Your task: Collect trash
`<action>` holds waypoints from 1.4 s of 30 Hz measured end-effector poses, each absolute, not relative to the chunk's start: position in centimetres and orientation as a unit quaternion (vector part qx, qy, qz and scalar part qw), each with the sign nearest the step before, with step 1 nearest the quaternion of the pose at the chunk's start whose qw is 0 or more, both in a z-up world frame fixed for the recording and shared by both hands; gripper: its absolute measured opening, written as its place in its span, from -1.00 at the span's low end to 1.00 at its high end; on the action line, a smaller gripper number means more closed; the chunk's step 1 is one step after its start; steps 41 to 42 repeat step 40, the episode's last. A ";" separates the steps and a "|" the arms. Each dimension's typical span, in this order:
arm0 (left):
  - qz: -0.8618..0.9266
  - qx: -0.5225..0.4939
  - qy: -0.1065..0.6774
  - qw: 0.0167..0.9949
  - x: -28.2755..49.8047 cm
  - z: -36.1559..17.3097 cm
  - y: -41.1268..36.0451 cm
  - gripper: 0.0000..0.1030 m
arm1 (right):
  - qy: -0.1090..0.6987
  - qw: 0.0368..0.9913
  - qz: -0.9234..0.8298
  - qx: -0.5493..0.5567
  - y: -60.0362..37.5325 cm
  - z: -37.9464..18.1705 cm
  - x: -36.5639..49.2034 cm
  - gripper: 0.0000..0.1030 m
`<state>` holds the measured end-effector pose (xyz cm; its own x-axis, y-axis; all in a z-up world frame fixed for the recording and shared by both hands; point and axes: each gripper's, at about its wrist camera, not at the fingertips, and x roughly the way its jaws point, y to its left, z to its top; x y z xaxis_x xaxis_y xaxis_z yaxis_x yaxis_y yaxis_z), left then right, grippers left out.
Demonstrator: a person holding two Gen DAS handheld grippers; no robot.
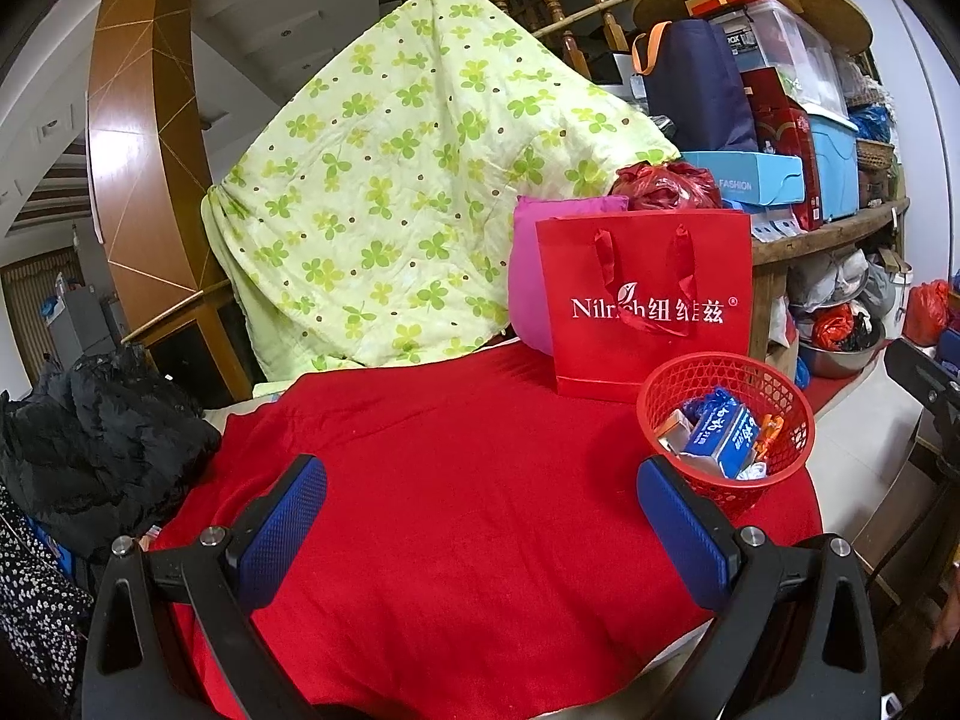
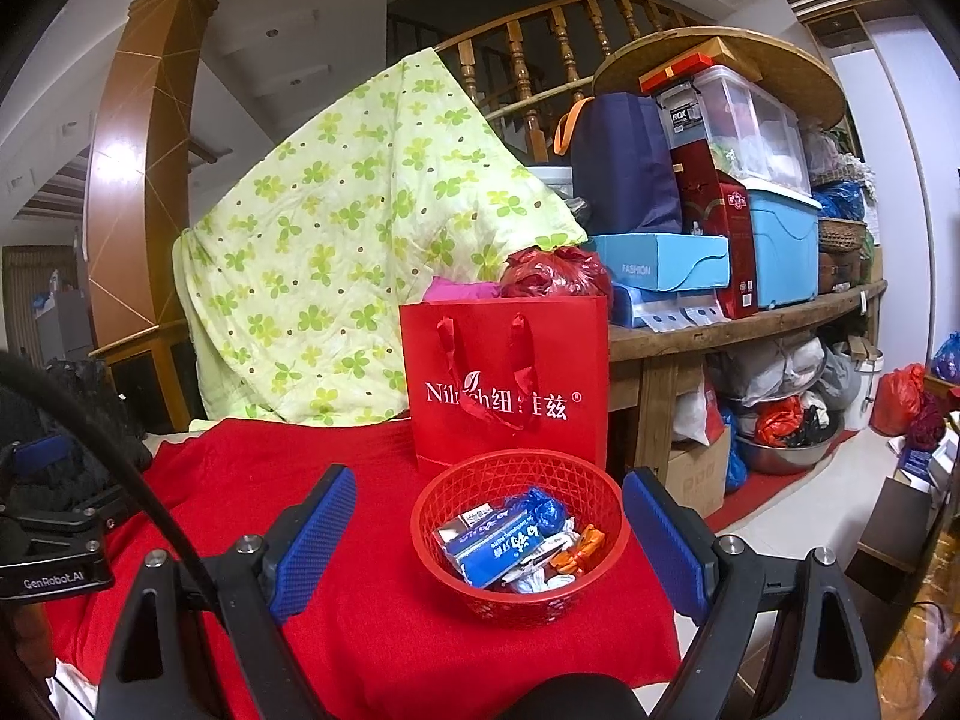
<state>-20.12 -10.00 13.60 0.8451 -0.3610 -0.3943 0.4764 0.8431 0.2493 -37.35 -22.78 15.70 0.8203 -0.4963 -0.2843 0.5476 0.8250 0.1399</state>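
Note:
A red mesh basket (image 1: 780, 414) (image 2: 444, 492) stands on the red cloth near the table's right edge. It holds trash: a blue carton (image 1: 723, 438) (image 2: 498, 549), a blue wrapper (image 2: 543, 507), an orange wrapper (image 2: 579, 549) and white paper. My left gripper (image 1: 480, 516) is open and empty above the red cloth (image 1: 450, 480), with the basket just beyond its right finger. My right gripper (image 2: 489, 540) is open and empty, its fingers on either side of the basket, held above it.
A red paper gift bag (image 1: 648, 306) (image 2: 510, 384) stands right behind the basket. A green clover quilt (image 1: 390, 192) hangs behind. Black clothing (image 1: 96, 438) lies at left. Shelves of boxes (image 2: 750, 192) stand at right. The left gripper's body (image 2: 54, 540) shows in the right wrist view.

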 end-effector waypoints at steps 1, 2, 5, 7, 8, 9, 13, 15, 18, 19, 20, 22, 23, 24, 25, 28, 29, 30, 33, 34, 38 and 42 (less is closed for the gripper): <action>-0.221 0.171 0.169 0.945 -20.1 13.6 -10.0 0.99 | 0.119 0.948 -0.275 0.109 -22.8 15.7 -37.3 0.79; -0.221 0.171 0.169 0.945 -20.1 13.6 -10.0 0.99 | 0.119 0.948 -0.275 0.108 -22.8 15.7 -37.3 0.79; -0.221 0.171 0.169 0.945 -20.2 13.6 -10.0 0.99 | 0.119 0.948 -0.276 0.108 -22.8 15.7 -37.3 0.79; -0.222 0.171 0.168 0.945 -20.2 13.6 -10.0 0.99 | 0.119 0.948 -0.275 0.108 -22.8 15.6 -37.3 0.79; -0.222 0.172 0.168 0.945 -20.2 13.6 -10.1 0.99 | 0.119 0.948 -0.275 0.108 -22.8 15.6 -37.3 0.79; -0.221 0.172 0.169 0.945 -20.1 13.5 -10.0 0.99 | 0.119 0.948 -0.275 0.108 -22.9 15.6 -37.2 0.79; -0.223 0.172 0.170 0.944 -20.1 13.5 -10.0 0.99 | 0.122 0.947 -0.276 0.106 -22.8 15.6 -37.3 0.79; -0.225 0.171 0.170 0.944 -20.1 13.4 -10.0 0.99 | 0.122 0.947 -0.277 0.105 -22.8 15.6 -37.3 0.79; -0.228 0.172 0.171 0.943 -20.0 13.3 -10.1 0.99 | 0.121 0.947 -0.278 0.105 -22.8 15.5 -37.3 0.79; -0.229 0.172 0.172 0.943 -20.0 13.2 -10.2 0.99 | 0.122 0.946 -0.280 0.105 -22.9 15.5 -37.3 0.79; -0.229 0.173 0.172 0.942 -20.0 13.2 -10.3 0.99 | 0.122 0.946 -0.281 0.105 -23.0 15.4 -37.3 0.79; -0.233 0.175 0.171 0.941 -19.9 13.2 -10.6 0.99 | 0.122 0.945 -0.284 0.105 -23.1 15.4 -37.4 0.79; -0.234 0.176 0.171 0.941 -19.8 13.2 -10.8 0.99 | 0.122 0.945 -0.285 0.105 -23.2 15.3 -37.4 0.79; -0.235 0.176 0.171 0.940 -19.7 13.3 -11.0 0.99 | 0.122 0.944 -0.287 0.105 -23.3 15.3 -37.4 0.79; -0.239 0.177 0.172 0.939 -19.7 13.3 -11.2 0.99 | 0.123 0.944 -0.288 0.106 -23.5 15.2 -37.4 0.79; -0.245 0.180 0.170 0.937 -19.5 13.3 -12.0 0.99 | 0.123 0.943 -0.292 0.106 -23.6 15.2 -37.4 0.79; -0.249 0.181 0.170 0.936 -19.5 13.3 -12.3 0.99 | 0.123 0.942 -0.294 0.107 -23.7 15.2 -37.4 0.79; -0.254 0.182 0.170 0.935 -19.4 13.3 -12.6 0.99 | 0.124 0.941 -0.295 0.109 -23.9 15.1 -37.3 0.79; -0.264 0.184 0.170 0.931 -19.1 13.3 -13.6 0.99 | 0.126 0.939 -0.300 0.110 -24.4 15.1 -37.0 0.79; -0.269 0.182 0.169 0.931 -18.9 13.2 -13.9 0.99 | 0.128 0.938 -0.302 0.108 -24.4 15.1 -36.8 0.79; -0.283 0.159 0.169 0.931 -17.1 13.1 -14.4 0.99 | 0.135 0.934 -0.316 0.101 -25.2 14.9 -35.5 0.79; -0.283 0.145 0.173 0.932 -15.6 12.7 -13.9 0.99 | 0.139 0.933 -0.316 0.104 -25.6 14.8 -34.3 0.79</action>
